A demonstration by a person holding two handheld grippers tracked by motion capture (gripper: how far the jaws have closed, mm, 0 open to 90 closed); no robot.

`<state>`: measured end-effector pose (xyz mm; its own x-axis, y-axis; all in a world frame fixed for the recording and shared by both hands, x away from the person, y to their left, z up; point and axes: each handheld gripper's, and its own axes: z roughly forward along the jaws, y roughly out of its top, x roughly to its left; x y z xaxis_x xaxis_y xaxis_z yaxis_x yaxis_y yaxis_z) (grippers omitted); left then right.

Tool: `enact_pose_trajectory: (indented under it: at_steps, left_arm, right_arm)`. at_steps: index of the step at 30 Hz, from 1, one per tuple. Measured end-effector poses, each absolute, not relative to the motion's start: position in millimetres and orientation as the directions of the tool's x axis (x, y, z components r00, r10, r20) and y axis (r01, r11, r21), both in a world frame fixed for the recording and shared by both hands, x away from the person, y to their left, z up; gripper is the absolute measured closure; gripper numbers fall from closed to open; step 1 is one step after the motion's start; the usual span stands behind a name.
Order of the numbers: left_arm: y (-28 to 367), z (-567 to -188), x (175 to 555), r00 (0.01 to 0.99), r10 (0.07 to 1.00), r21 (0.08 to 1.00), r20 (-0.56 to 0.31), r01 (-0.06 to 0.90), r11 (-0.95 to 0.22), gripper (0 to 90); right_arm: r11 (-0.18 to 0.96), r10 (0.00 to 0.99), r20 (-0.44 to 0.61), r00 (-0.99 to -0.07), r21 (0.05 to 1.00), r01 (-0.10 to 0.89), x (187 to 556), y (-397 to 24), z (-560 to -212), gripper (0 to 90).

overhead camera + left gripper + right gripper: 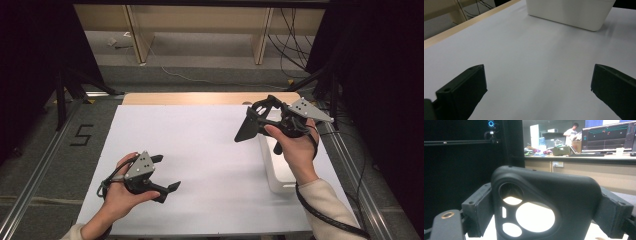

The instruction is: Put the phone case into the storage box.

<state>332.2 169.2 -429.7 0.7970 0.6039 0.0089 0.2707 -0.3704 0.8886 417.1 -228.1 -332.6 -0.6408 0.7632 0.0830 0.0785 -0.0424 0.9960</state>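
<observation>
My right gripper [256, 116] is raised above the table's right side, shut on a black phone case [246, 129] that hangs tilted from its jaws. In the right gripper view the phone case [564, 202] stands between the two pads [477, 206], its round camera cut-outs facing me. My left gripper [166, 172] rests low over the white table sheet [200, 150] at the front left, open with nothing between its fingers [465, 88]. A white bin [277, 172] sits on the table below my right hand and also across the table as the bin [571, 12] in the left gripper view.
The wooden table edge [200, 97] runs along the back. Black stands and cables crowd the floor beyond, and a metal rail [350, 165] runs along the right. A person stands at a far desk with monitors [609, 135] in the right gripper view.
</observation>
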Motion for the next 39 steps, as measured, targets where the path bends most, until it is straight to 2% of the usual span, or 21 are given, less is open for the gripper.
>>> enact_pose_trajectory:
  at_steps: [39]
  left_arm:
    - [169,-430,333,0.798,0.603,0.891,0.001,0.273,-0.364,0.0]
  right_arm:
    - [-0.072,0.819,0.083,-0.568,0.997,0.043,421,-259,-320,15.6]
